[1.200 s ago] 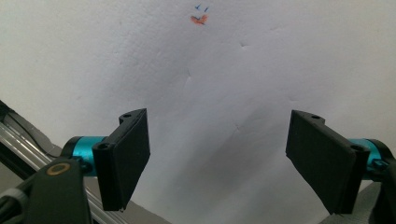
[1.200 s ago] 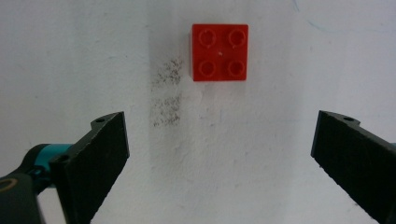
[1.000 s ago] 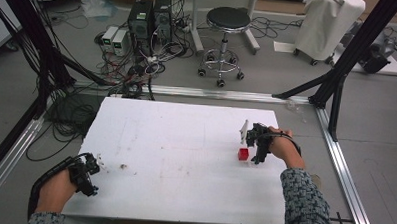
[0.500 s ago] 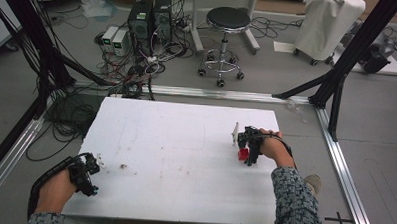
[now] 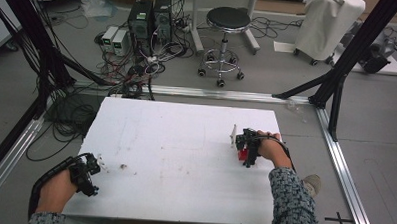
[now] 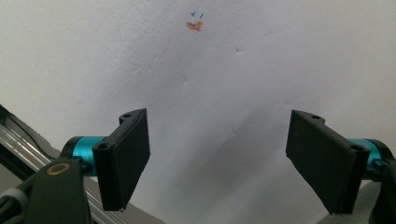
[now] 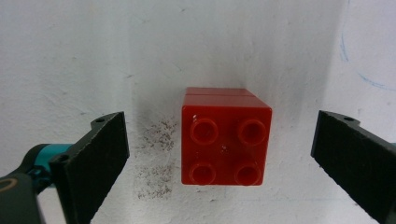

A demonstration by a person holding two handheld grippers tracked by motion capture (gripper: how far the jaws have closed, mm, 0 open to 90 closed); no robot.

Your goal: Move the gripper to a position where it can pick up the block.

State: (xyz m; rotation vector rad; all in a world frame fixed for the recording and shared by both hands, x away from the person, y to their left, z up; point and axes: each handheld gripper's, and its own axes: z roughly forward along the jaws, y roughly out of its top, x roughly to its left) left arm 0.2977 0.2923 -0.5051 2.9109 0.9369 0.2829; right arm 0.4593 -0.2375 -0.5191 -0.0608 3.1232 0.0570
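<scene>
A red four-stud brick (image 7: pixel 225 142), two bricks stacked, stands on the white foam table (image 5: pixel 185 141). My right gripper (image 7: pixel 219 163) hangs over it, open, one jaw on each side and neither touching the brick. From above, the red brick (image 5: pixel 243 154) peeks out beside the right gripper (image 5: pixel 247 148) near the table's right side. My left gripper (image 6: pixel 219 163) is open with nothing between its jaws, above bare foam. It sits at the table's front left corner, as the left gripper (image 5: pixel 87 173) in the high view.
A small orange and blue mark (image 6: pixel 194 22) lies on the foam ahead of the left gripper. A white tag (image 5: pixel 233 133) sticks up beside the right gripper. Aluminium rails (image 5: pixel 342 172) frame the table; a stool (image 5: pixel 223 23) and cables (image 5: pixel 138 65) lie beyond the far edge.
The right hand has moved slightly left and toward the person over the red brick. The left gripper has stayed put.
</scene>
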